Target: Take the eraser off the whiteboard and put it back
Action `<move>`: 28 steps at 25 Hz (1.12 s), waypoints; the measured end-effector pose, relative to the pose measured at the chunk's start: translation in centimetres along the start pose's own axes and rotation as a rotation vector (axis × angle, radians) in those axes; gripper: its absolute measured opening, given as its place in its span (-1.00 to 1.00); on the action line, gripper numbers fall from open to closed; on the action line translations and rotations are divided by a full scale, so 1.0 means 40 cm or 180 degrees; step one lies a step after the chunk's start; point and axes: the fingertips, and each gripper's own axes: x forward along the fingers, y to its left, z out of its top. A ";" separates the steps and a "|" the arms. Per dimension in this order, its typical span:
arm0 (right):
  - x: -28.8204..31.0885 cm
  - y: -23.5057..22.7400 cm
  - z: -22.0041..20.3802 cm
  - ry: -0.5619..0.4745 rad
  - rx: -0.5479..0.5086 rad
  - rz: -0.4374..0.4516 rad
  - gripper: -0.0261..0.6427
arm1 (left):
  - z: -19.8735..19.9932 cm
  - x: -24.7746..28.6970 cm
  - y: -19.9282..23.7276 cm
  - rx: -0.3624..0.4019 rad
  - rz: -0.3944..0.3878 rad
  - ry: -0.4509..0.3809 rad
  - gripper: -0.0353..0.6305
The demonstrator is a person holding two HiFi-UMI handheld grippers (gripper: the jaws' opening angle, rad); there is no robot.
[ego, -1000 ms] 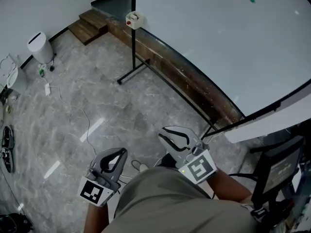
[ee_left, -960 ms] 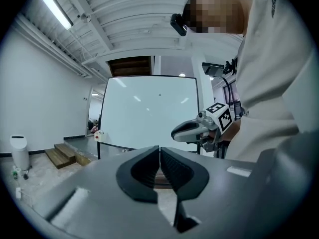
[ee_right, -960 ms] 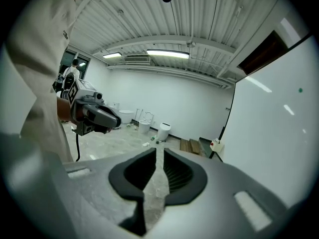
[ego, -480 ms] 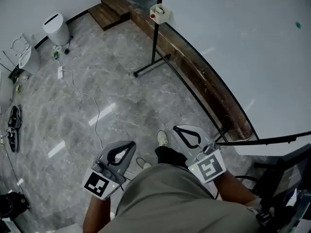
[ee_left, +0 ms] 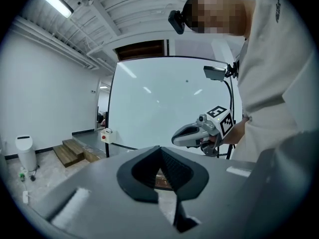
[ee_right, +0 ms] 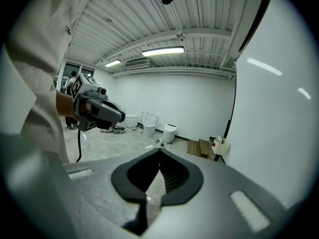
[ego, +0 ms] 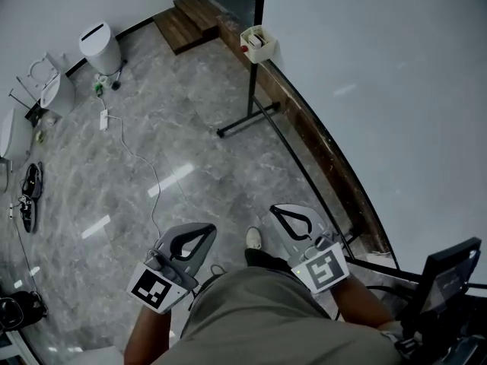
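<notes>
The whiteboard (ego: 396, 105) fills the right of the head view, on a black stand (ego: 251, 112). A small white box with a red spot (ego: 259, 44) hangs at its left edge; it also shows in the left gripper view (ee_left: 105, 133) and the right gripper view (ee_right: 221, 146). I cannot make out an eraser. Both grippers are held low in front of my body, above the floor. My left gripper (ego: 209, 229) is shut and empty, its tips meeting (ee_left: 159, 148). My right gripper (ego: 278, 208) is likewise shut on nothing (ee_right: 159, 151).
A wooden ledge (ego: 327, 158) runs along the floor under the board. Wooden steps (ego: 186, 23), a white bin (ego: 100, 46), a floor cable (ego: 137, 158) and shoes (ego: 29, 196) lie to the left. A screen on a stand (ego: 449, 280) is at my right.
I have walked along the board, so the white box and the stand now sit nearer. The right gripper's jaws have closed. Both grippers stay in front of my body.
</notes>
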 end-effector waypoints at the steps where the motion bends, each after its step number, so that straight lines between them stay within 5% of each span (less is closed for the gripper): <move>1: 0.004 -0.030 -0.004 -0.0018 0.0021 -0.0005 -0.92 | 0.006 0.028 0.011 0.0009 0.0015 0.0025 -0.88; 17: 0.101 -0.237 -0.073 -0.0036 0.0157 0.0011 -0.92 | 0.051 0.252 0.133 0.0121 0.0032 0.0139 -0.88; 28: 0.316 -0.327 0.010 0.0120 0.0037 -0.0222 -0.92 | 0.093 0.284 0.392 0.0164 -0.0192 -0.0050 -0.88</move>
